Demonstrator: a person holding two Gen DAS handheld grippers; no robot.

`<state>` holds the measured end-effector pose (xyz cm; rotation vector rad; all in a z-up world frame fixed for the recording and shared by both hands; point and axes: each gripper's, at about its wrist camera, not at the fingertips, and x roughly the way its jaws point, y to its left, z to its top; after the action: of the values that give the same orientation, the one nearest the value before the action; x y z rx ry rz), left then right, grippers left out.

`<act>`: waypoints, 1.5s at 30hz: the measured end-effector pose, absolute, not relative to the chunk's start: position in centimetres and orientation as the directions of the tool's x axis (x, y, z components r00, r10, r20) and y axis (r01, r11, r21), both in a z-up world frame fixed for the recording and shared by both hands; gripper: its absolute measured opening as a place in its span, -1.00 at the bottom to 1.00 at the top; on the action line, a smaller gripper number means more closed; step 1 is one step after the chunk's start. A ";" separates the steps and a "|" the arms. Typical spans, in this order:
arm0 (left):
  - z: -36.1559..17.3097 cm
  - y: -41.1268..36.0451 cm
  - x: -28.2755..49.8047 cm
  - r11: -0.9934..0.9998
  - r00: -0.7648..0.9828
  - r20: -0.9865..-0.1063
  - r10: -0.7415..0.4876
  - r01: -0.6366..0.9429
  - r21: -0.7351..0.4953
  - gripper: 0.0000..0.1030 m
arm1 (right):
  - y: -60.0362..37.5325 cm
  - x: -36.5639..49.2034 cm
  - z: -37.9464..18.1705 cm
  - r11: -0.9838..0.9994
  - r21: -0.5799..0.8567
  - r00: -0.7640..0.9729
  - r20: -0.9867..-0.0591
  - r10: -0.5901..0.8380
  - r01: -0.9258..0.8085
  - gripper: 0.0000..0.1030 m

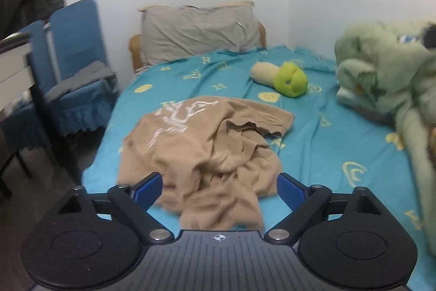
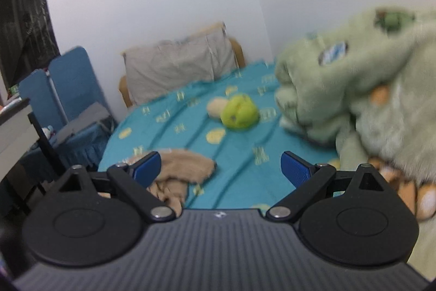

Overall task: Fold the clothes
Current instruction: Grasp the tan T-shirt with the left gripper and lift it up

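Observation:
A crumpled tan T-shirt (image 1: 207,146) with a white print lies on the teal bedsheet (image 1: 327,143), near the bed's front left corner. My left gripper (image 1: 219,188) hovers just before its near edge, its blue pads wide apart and the shirt's bunched hem showing between them, untouched. In the right wrist view the same tan T-shirt (image 2: 185,168) shows low at the left, partly behind the left finger. My right gripper (image 2: 220,168) stands open over bare teal bedsheet (image 2: 245,154), to the right of the shirt, holding nothing.
A green and cream plush toy (image 1: 283,77) lies mid-bed. A heaped pale green blanket (image 1: 387,78) fills the right side. A grey pillow (image 1: 199,32) leans on the headboard. Blue-covered chairs (image 1: 73,67) and a white table edge (image 1: 16,64) stand left of the bed.

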<state>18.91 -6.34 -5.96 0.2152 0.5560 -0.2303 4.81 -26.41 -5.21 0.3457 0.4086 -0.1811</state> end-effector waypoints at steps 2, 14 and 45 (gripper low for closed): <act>-7.2 -7.1 21.7 0.933 0.822 -0.538 -0.188 0.321 0.165 0.73 | -27.2 5.6 -6.8 0.916 0.307 0.883 -0.459 -0.096 0.259 0.87; -14.2 -7.1 28.7 0.873 0.777 -0.559 -0.288 0.453 0.180 -0.42 | -28.3 11.0 -11.3 0.887 0.336 0.809 -0.584 -0.067 0.317 0.87; 0.7 7.6 9.4 0.889 0.918 -0.060 -0.391 0.360 -0.282 -0.96 | -15.6 12.7 -6.2 0.935 0.288 0.739 -0.582 0.341 -0.205 0.87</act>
<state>9.42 7.62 0.68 -0.2706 0.1169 -0.3913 12.71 -15.57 -6.20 0.2110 0.6770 0.3021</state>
